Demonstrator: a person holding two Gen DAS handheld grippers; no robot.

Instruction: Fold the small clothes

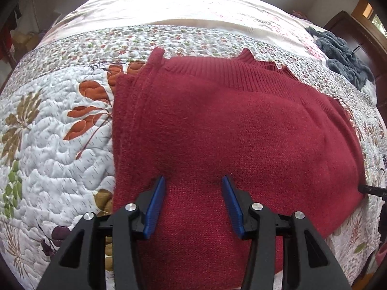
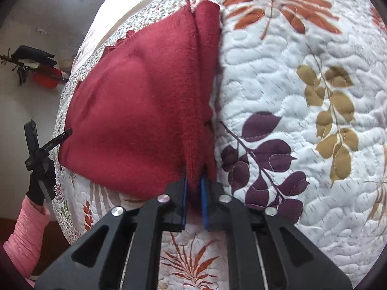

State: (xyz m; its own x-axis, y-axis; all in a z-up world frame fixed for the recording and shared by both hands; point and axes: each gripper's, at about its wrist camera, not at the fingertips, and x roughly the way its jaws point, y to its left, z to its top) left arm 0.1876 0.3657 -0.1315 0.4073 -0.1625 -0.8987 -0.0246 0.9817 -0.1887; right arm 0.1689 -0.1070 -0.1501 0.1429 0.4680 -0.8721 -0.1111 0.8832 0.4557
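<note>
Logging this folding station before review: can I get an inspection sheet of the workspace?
Surface: floral quilt on a bed, smooth.
Job's things: red sweater, partly folded, lying flat.
Clutter: dark blue-grey fleece item at the far edge.
Grippers: left gripper open over the sweater's near part; right gripper shut on the sweater's folded edge.
Cables: nothing seen.
Surroundings: wooden furniture, pale walls; red and black items on the wall.

The near hem of the red sweater [image 1: 217, 125] is hidden behind the left gripper [image 1: 194, 205] and cut off by the lower edge. Part of the quilted bedspread [image 2: 302, 125] is covered by it. The items hung on the wall [image 2: 31, 65] (small, blurred) cannot be identified.
</note>
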